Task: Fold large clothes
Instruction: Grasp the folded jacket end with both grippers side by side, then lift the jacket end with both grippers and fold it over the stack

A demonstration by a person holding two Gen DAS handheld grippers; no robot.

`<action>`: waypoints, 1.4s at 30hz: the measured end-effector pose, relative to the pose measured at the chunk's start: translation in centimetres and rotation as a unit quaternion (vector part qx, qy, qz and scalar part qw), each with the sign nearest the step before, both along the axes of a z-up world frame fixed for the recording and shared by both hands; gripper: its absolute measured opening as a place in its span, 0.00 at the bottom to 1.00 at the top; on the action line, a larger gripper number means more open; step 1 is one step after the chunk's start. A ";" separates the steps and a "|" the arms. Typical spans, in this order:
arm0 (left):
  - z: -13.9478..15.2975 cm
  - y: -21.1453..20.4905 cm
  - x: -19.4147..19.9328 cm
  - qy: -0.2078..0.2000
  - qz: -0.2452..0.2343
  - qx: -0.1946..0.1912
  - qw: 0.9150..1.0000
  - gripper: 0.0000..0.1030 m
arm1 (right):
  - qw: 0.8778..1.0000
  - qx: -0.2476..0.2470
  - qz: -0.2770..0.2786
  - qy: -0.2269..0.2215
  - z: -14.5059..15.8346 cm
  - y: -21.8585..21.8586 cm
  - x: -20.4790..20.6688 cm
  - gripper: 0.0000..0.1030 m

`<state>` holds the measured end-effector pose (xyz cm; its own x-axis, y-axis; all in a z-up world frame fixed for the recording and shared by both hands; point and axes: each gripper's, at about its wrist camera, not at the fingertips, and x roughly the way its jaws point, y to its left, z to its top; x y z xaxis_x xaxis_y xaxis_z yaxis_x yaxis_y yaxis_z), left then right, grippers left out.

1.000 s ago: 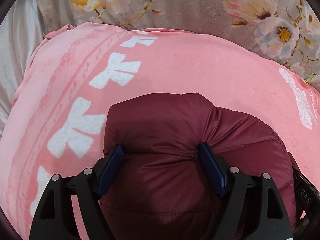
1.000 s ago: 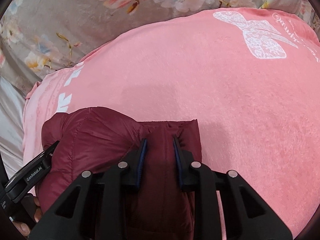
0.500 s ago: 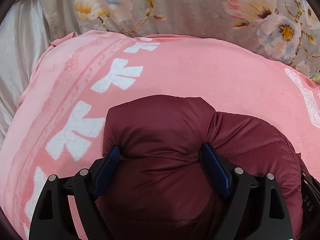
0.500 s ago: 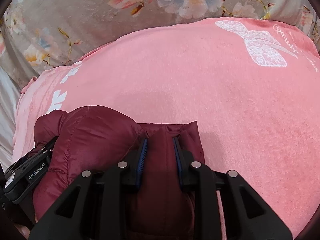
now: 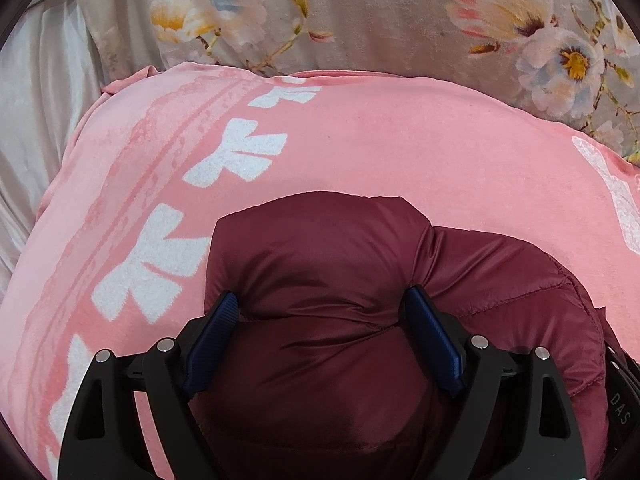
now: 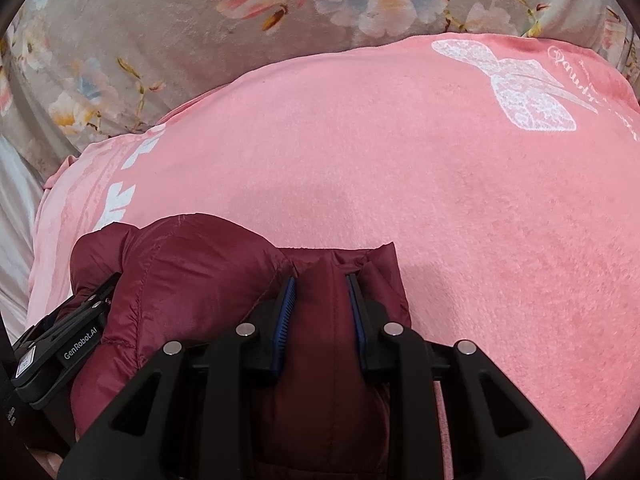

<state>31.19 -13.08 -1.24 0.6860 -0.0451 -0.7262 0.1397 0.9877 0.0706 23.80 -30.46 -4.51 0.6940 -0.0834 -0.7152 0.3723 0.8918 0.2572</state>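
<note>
A dark red puffer jacket (image 5: 320,264) is bunched over a pink blanket (image 5: 380,152) with white bow prints. My left gripper (image 5: 322,300) is shut on a thick puffy fold of the jacket, jaws wide around the padding. My right gripper (image 6: 321,280) is shut on a narrower fold of the same jacket (image 6: 192,264) at its right edge. The left gripper's body (image 6: 60,344) shows at the lower left of the right wrist view, beside the jacket. The rest of the jacket lies under the grippers, hidden.
A grey floral bedcover (image 5: 380,12) lies beyond the pink blanket (image 6: 440,200). Pale satin sheet (image 5: 40,112) lies at the left. A white lace bow print (image 6: 516,88) marks the blanket's far right.
Both grippers have drawn back slightly toward me with the jacket held; more floral cover shows at the top. The grips are unchanged.
</note>
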 end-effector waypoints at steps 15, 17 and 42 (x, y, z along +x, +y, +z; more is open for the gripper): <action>1.0 11.5 -8.2 0.152 -0.077 -0.165 0.971 0.84 | 0.987 0.134 0.092 0.011 -0.3 -0.5 -11.8 0.76; -0.3 11.1 -9.3 0.166 -0.095 -0.172 0.966 0.84 | 0.987 0.133 0.091 0.000 -0.7 0.2 -12.2 0.80; 11.9 9.1 -5.2 -0.112 -0.145 -0.114 0.977 0.27 | 0.966 -0.025 0.165 -0.196 14.1 8.9 -1.5 0.11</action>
<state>26.04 -4.00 10.62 0.7609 -0.4031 -0.5085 0.4215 0.9028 -0.0849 22.30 -21.60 9.62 0.9057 0.1604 -0.3924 -0.0511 0.9602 0.2745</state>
